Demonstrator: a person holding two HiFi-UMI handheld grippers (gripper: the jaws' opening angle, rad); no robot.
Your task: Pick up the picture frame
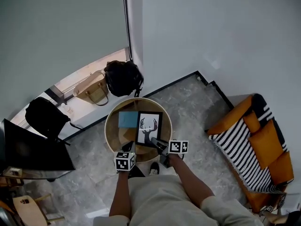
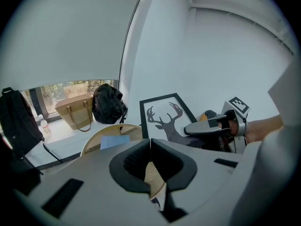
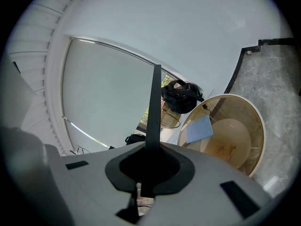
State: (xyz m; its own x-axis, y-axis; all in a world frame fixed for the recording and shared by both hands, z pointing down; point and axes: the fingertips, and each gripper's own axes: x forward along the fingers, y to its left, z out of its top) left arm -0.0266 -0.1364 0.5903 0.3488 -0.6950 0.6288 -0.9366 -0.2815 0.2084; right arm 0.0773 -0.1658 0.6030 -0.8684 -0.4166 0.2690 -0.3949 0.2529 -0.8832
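Observation:
The picture frame (image 1: pixel 149 126), black-rimmed with a deer silhouette, is over the round wooden table (image 1: pixel 109 126). My right gripper (image 1: pixel 158 143) is shut on its lower right edge. In the left gripper view the frame (image 2: pixel 164 114) stands tilted up, with the right gripper (image 2: pixel 190 130) clamped on its side. In the right gripper view the frame (image 3: pixel 155 107) shows edge-on as a thin dark strip between the jaws of my right gripper (image 3: pixel 151 149). My left gripper (image 1: pixel 129 147) hangs at the table's near edge. Its jaws (image 2: pixel 150 142) are shut and hold nothing.
A blue sheet (image 1: pixel 128 119) lies on the table beside the frame. A black backpack (image 1: pixel 123 77) and a tan handbag (image 1: pixel 91 89) sit by the window. An orange sofa with a striped throw (image 1: pixel 254 145) stands at the right. A dark desk (image 1: pixel 28 149) is at the left.

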